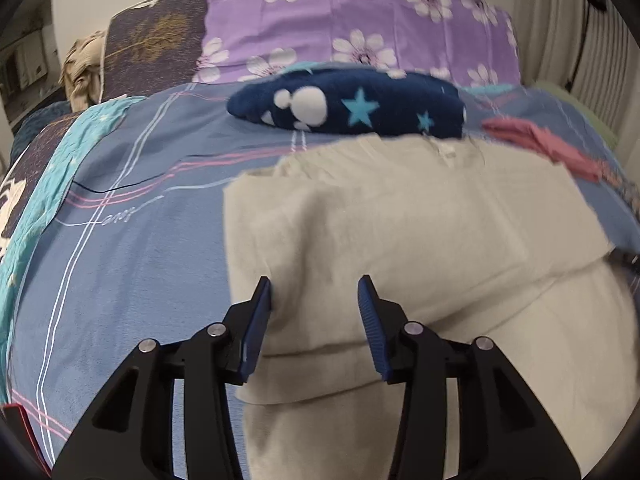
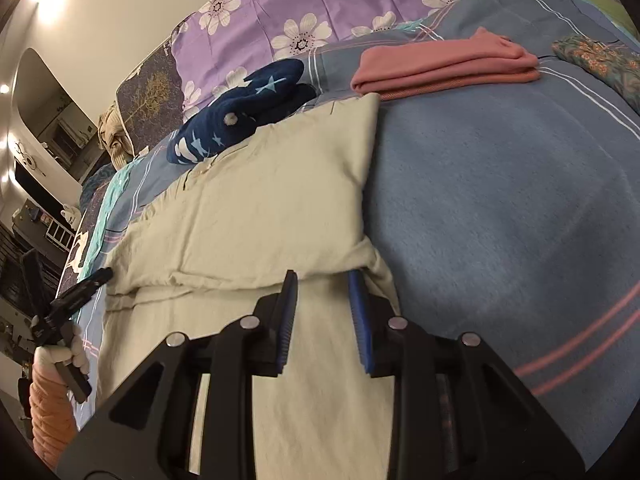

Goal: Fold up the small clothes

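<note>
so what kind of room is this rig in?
Most likely a bedroom: the work surface is a bed under a blue striped blanket, with a purple floral pillow at the far end and folded clothes, such as the pink one, laid out on it.

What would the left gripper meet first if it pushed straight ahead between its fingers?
Most likely the beige garment: the left gripper is open and already over its folded cloth, though the gap is hard to judge.
</note>
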The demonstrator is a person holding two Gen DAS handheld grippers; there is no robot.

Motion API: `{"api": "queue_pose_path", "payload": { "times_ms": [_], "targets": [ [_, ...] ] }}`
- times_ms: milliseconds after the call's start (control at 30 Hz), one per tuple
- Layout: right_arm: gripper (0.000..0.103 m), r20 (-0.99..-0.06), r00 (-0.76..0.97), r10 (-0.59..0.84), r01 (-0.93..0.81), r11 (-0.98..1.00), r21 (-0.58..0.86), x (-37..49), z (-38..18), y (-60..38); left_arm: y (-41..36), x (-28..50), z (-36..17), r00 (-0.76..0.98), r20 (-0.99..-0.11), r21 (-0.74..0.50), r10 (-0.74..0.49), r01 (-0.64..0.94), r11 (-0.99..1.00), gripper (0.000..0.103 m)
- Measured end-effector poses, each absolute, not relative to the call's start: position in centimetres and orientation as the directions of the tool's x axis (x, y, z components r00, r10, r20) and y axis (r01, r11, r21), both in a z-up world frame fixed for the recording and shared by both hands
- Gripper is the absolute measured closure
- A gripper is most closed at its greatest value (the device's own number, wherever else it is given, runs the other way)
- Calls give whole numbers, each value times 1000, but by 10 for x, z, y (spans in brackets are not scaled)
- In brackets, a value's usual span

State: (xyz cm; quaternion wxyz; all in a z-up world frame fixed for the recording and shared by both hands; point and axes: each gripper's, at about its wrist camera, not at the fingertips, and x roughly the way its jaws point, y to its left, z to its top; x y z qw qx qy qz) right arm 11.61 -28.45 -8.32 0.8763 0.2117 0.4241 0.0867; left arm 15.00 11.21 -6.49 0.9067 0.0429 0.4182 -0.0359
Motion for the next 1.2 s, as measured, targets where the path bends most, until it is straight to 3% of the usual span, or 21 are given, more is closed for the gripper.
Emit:
{"api": "queue_pose_path", "payload": {
  "times_ms": [133, 300, 433, 600, 633, 667, 700, 767, 833, 933, 1033, 1133, 1200],
  "targets": [
    [75, -683, 646, 342, -71, 917, 392, 116, -60, -265, 102, 153, -78, 633, -774, 105, 13, 108, 989, 52],
    [75, -683, 626, 378, -165, 919, 357, 144, -54, -238, 118, 150, -59, 660, -748, -15, -70, 89, 996, 50],
    [77, -783, 528, 329, -79, 937, 340, 158, -92, -240, 143, 155, -49, 682, -726, -101, -93, 28, 995, 50],
    [79, -737, 583, 341, -131, 935, 330, 132, -103, -244, 152, 191, -66, 592, -786, -215, -181, 13, 977, 50],
    [79, -737, 584, 341, -130, 935, 329, 129, -104, -245, 151, 198, -71, 577, -794, -232, -192, 4, 973, 53],
    [79, -735, 587, 339, -131, 936, 327, 126, -105, -245, 148, 202, -71, 585, -787, -241, -198, 4, 971, 77],
    [79, -733, 591, 338, -131, 936, 327, 125, -105, -245, 143, 203, -69, 602, -769, -252, -216, 25, 968, 89],
    [79, -732, 590, 340, -129, 935, 330, 126, -106, -245, 126, 194, -52, 667, -691, -272, -280, 120, 955, 89],
    [79, -730, 590, 345, -130, 933, 336, 125, -107, -246, 105, 179, -38, 706, -640, -208, -303, 221, 953, 89],
    [79, -724, 589, 358, -129, 927, 353, 124, -106, -248, 80, 166, -35, 723, -658, -12, -213, 272, 962, 87],
    [79, -720, 591, 363, -129, 924, 360, 124, -107, -249, 87, 177, -54, 703, -710, 194, 41, 140, 971, 85],
    [77, -718, 592, 366, -132, 923, 361, 123, -106, -250, 115, 190, -73, 657, -703, 345, 274, -22, 938, 81],
    [75, -715, 592, 371, -135, 921, 365, 123, -106, -250, 130, 188, -75, 645, -707, 326, 291, -67, 943, 81]
  ]
}}
